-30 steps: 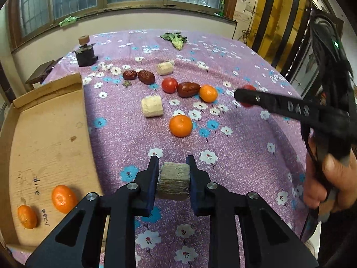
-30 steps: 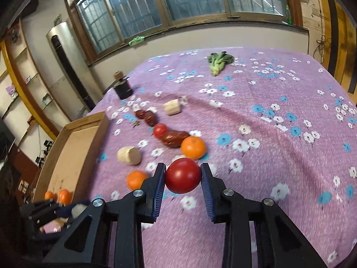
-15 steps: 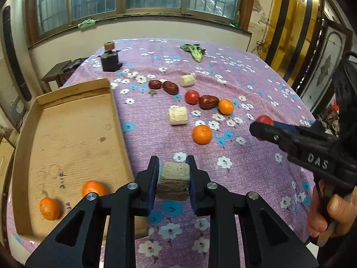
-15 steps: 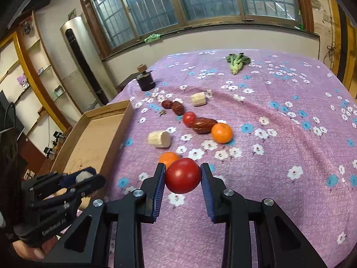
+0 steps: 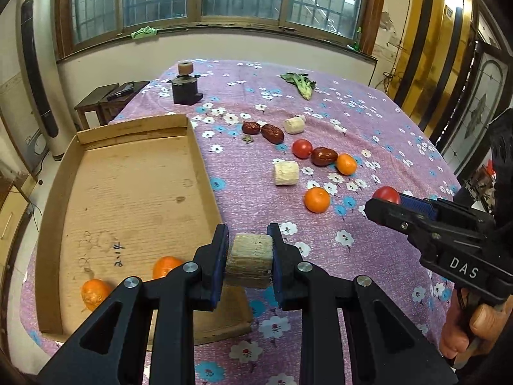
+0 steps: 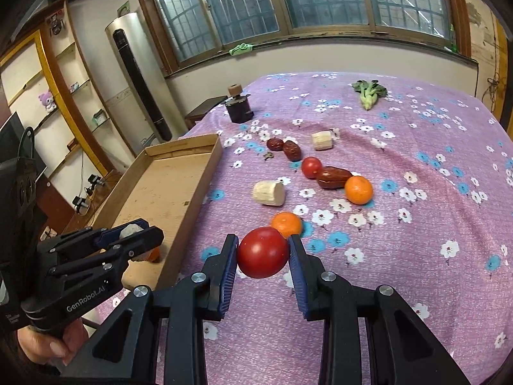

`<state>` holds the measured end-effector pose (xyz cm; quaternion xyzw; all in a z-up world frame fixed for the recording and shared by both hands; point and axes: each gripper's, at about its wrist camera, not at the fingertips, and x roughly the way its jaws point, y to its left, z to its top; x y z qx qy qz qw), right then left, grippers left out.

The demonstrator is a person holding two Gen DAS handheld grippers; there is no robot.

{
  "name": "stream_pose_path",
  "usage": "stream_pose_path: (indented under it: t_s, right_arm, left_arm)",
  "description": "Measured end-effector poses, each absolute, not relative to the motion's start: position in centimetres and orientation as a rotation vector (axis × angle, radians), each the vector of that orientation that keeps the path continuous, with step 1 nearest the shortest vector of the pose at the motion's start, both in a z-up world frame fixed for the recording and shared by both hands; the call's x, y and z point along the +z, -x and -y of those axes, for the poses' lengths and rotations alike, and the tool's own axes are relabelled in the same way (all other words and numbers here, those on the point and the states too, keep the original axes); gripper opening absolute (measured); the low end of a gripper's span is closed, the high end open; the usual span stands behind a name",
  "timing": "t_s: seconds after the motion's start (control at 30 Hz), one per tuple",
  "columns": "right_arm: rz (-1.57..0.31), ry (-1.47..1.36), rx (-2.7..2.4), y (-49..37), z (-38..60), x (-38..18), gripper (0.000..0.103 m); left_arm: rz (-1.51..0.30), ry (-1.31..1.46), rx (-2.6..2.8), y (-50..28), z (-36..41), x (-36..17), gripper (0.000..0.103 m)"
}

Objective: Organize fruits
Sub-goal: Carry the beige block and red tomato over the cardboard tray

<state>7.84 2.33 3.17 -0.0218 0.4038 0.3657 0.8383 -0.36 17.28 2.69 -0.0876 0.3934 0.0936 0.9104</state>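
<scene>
My left gripper (image 5: 247,261) is shut on a pale beige chunk (image 5: 250,260), held above the near right corner of the cardboard tray (image 5: 128,199). Two oranges (image 5: 165,266) lie in the tray's near end. My right gripper (image 6: 263,253) is shut on a red tomato (image 6: 263,252), held above the purple floral cloth; it also shows in the left wrist view (image 5: 388,205). On the cloth lie two more oranges (image 5: 316,199), a small tomato (image 5: 302,148), dark red dates (image 5: 323,156) and two pale chunks (image 5: 285,173).
A dark block with a wooden knob (image 5: 185,88) stands at the far left of the table. A leafy green (image 5: 301,83) lies at the far end. The tray (image 6: 166,189) hangs over the table's left edge. A small table (image 5: 105,99) stands beyond.
Both grippers have risen and pulled back with their loads. The left one has swung left, so more of the tray shows below it. The right gripper has shifted left toward the tray.
</scene>
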Motion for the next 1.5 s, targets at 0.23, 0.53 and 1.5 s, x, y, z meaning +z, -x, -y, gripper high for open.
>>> stream_pose_path:
  t_s: [0.23, 0.53, 1.5]
  right_arm:
    - [-0.852, 0.067, 0.8, -7.2, -3.7, 3.3, 0.032]
    - [-0.85, 0.084, 0.839, -6.5, -5.8, 3.5, 0.032]
    - [-0.881, 0.179, 1.012, -5.5, -16.4, 1.8, 0.032]
  left_arm:
    - [-0.807, 0.198, 0.222, 0.9, -18.7, 2.6, 0.022]
    - [-0.798, 0.226, 0.262, 1.7, -20.7, 2.5, 0.022]
    - [-0.808, 0.311, 0.435, 3.1, -29.8, 1.2, 0.022]
